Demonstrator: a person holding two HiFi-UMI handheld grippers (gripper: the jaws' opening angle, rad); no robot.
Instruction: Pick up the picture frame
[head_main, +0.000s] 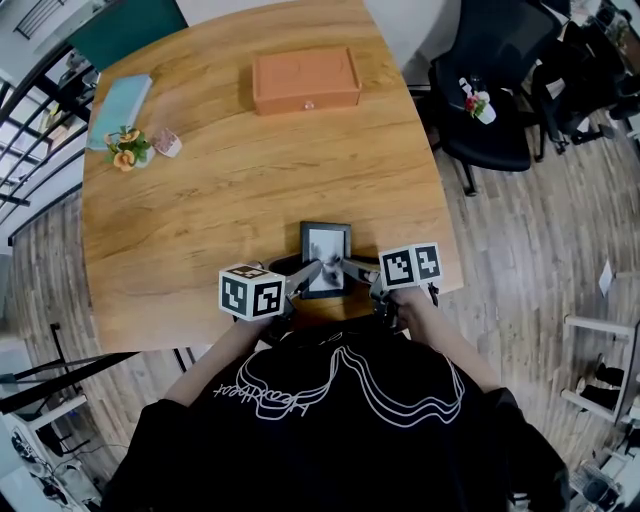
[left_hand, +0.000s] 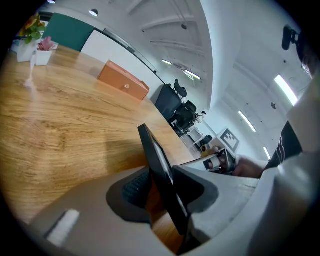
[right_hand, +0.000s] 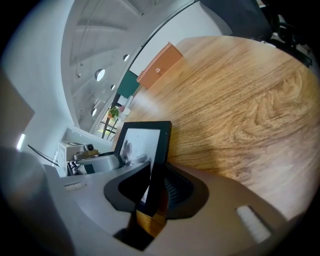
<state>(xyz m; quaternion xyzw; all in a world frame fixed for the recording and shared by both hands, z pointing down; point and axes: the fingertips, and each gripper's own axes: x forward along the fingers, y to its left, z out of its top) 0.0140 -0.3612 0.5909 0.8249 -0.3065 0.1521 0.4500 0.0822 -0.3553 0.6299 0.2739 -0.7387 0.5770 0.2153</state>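
A flat teal book (head_main: 120, 105) lies far up and to the left of the picture frame (head_main: 326, 247). Beside the book stand a small pot of orange flowers (head_main: 126, 150) and a little pot with a pink bloom (head_main: 166, 144). The left gripper (head_main: 312, 270), smooth grey with dark ribbed pads, is clamped on the frame's left edge.

The frame is a slim black rectangle with a pale picture under glass. It is tilted up at the near edge of the table, with one gripper on each side. Whether its foot touches the wood I cannot tell. Straight beyond the frame lies an oblong orange-brown box (head_main: 305, 80) with a small clasp on its front. The right gripper (head_main: 348, 266) pinches the frame's right edge between its pads.

The table (head_main: 220, 200) under the frame is warm, strongly grained wood with rounded corners. To the right of the frame, off the table, black office chairs (head_main: 490, 90) stand on a grey-brown plank floor (head_main: 530, 250). Far beyond the frame to the left is a teal panel (head_main: 130, 30).
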